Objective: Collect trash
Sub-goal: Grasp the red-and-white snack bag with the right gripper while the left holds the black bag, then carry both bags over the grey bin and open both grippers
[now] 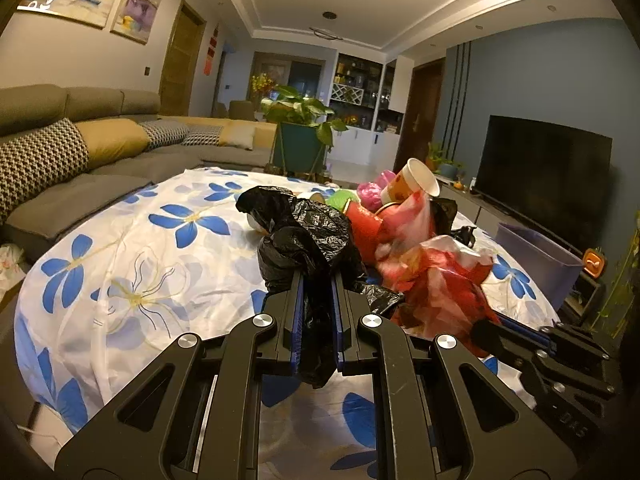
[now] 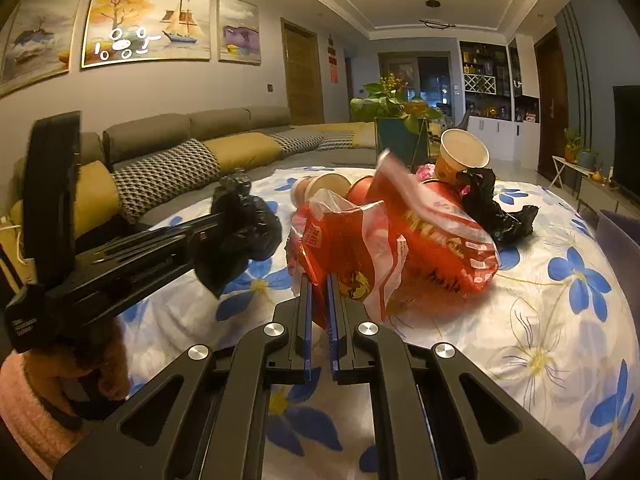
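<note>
Both pairs of fingers are nearly closed, each clamped on a piece of trash. Left gripper [image 1: 318, 280]: the blue pads pinch a crumpled black plastic bag [image 1: 304, 232], which bulges above the fingertips and hangs down between the fingers behind them. In the right wrist view the same gripper [image 2: 208, 236] enters from the left edge with the black bag [image 2: 244, 224] bunched at its tip, raised above the tablecloth.

Right gripper [image 2: 319, 280]: the pads pinch the lower edge of a red and white plastic snack bag [image 2: 352, 240]. The bag stands up and spreads above the fingertips. In the left wrist view this bag [image 1: 440, 280] is blurred and sits just right of the black bag, with the right gripper [image 1: 516, 324] at its lower right.

Remaining trash lies in a pile on the far part of the table. It includes a larger red wrapper [image 2: 440, 232] directly behind the held snack bag, a paper cup [image 2: 460, 156] tilted on top of the pile, a second black bag [image 2: 492, 208] to the right of the wrapper, and a pink bag [image 1: 370, 192] behind. The pile rests on a white tablecloth with blue flowers [image 1: 140, 272].

A purple bin [image 1: 536, 256] stands beyond the right edge of the table, near the television [image 1: 544, 168]. A grey sofa [image 1: 80, 152] runs along the left wall. A pink sleeve [image 2: 28, 408] shows under the left gripper's handle.
</note>
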Motion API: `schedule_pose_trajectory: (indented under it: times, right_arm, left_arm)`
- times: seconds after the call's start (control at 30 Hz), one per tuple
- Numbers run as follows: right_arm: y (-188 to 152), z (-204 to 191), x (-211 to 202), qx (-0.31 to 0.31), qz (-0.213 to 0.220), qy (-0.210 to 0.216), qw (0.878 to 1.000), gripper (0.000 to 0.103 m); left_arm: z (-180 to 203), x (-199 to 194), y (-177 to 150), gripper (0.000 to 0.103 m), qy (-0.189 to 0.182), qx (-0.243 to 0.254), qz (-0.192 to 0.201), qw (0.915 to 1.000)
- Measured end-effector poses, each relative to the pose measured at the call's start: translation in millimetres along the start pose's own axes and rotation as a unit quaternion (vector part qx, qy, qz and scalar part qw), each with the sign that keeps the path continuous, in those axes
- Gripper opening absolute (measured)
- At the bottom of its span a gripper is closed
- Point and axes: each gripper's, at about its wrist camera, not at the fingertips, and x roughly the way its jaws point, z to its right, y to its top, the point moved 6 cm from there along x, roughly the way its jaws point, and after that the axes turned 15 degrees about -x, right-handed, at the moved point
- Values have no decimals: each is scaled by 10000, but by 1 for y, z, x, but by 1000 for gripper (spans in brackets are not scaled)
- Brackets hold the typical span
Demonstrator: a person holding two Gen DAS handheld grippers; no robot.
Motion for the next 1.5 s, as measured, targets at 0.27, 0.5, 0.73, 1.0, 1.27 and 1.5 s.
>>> schedule_pose_trajectory:
  times: [0.27,0.5,0.73,1.0,1.27,1.5]
  right_arm:
    - [-3,1,-26,-32,188,194,9996,8]
    - [0,13,-53,26,381,-4,9993,8]
    - [0,52,-77,279,574,-576,9963,8]
    - [1,116,-113,612,814,-1596,9819,8]
    - [-6,197,-148,826,851,-2908,9494,8]
    - [-17,259,-163,887,781,-3799,9174,8]
  left_arm:
    - [10,-5,-2,12,-21,41,11,10000]
    - [27,-13,5,12,-39,199,161,9997]
    - [71,-22,16,12,-371,492,317,9976]
    - [144,-15,25,12,-1073,918,366,9893]
    - [237,13,26,12,-1901,1177,423,9738]
    - [321,63,10,12,-2453,1271,232,9608]
